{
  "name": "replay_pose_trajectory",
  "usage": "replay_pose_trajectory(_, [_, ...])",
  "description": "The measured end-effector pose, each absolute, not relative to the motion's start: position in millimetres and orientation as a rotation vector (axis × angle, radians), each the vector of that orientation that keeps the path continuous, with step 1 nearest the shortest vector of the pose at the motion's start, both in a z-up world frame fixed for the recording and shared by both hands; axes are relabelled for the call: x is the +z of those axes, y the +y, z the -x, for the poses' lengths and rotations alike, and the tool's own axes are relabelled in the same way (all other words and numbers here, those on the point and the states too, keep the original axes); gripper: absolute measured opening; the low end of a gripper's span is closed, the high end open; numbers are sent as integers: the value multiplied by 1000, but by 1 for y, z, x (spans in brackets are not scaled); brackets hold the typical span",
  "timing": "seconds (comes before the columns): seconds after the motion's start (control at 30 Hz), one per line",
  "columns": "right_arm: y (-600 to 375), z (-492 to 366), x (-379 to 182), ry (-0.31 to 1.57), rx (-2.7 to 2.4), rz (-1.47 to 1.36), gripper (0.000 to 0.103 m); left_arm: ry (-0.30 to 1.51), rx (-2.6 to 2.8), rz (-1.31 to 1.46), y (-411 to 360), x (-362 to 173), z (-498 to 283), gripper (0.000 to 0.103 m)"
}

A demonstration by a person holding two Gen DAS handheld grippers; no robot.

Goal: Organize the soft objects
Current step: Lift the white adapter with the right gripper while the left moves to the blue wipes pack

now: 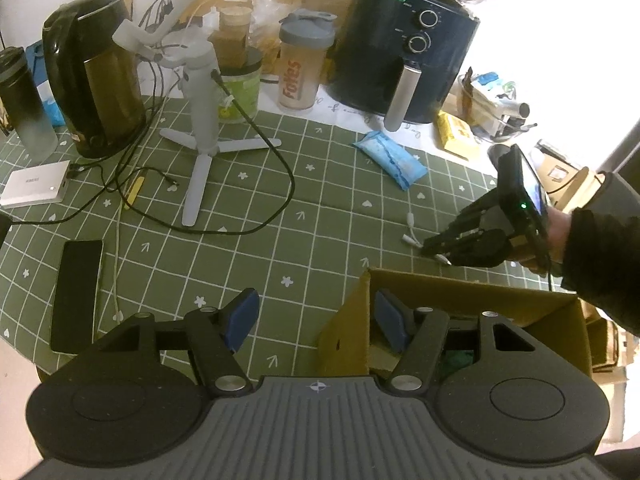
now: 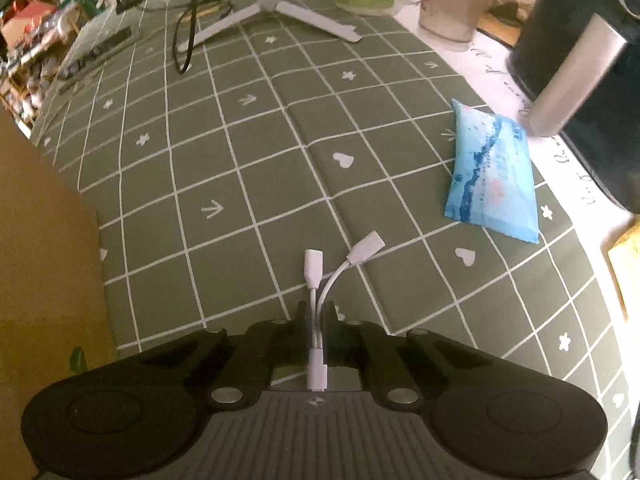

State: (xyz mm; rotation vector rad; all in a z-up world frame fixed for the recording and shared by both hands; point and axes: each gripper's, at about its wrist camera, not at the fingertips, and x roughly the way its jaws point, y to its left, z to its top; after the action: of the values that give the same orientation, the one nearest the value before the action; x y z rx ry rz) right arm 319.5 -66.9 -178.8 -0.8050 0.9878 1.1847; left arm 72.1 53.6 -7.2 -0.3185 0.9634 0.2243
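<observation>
The right gripper [image 2: 316,312] is clenched on a short white Y-shaped splitter cable [image 2: 316,340], its 2 black fingers [image 2: 298,312] pressed against the thin cords from either side. The cable's long axis runs straight along the fingers: its single plug lies back toward the gripper body, and its 2 white socket ends point forward, away from the camera, and spread apart, 1 aimed straight ahead and 1 angled to the right. The cable sits low over the green checked tablecloth [image 2: 248,152]; whether its ends touch the cloth cannot be told.

The left gripper [image 1: 316,320] is released, its 2 blue-padded fingers [image 1: 244,316] standing apart with nothing between them. Its right finger hangs inside the near corner of an open brown cardboard box [image 1: 472,300], its left finger over bare cloth. In the left wrist view, a hand in a dark sleeve [image 1: 592,240] carries the right gripper just beyond the box's far wall.

Farther out, a blue printed soft packet [image 2: 494,178] lies flat on the cloth, long axis running away from the camera, near a dark blue air fryer with a silver handle [image 1: 404,40]. Beyond stand a grey tripod stand [image 1: 204,120], a black electric kettle [image 1: 96,76] and a clear shaker bottle with a grey lid [image 1: 302,68].
</observation>
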Motion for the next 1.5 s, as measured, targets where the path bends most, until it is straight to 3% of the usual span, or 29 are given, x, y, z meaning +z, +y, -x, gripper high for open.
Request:
replay_pose_trajectory(0.37, [-45, -320, -179, 1069, 1137, 907, 7, 945, 196, 290, 49, -1, -76, 63])
replay_pose_trajectory(0.7, [-66, -316, -169, 1036, 1116, 765, 6, 919, 168, 260, 49, 6, -86, 63])
replay_pose_trajectory(1.5, [-153, -303, -83, 887, 914, 417, 6, 893, 65, 130, 49, 11, -156, 63])
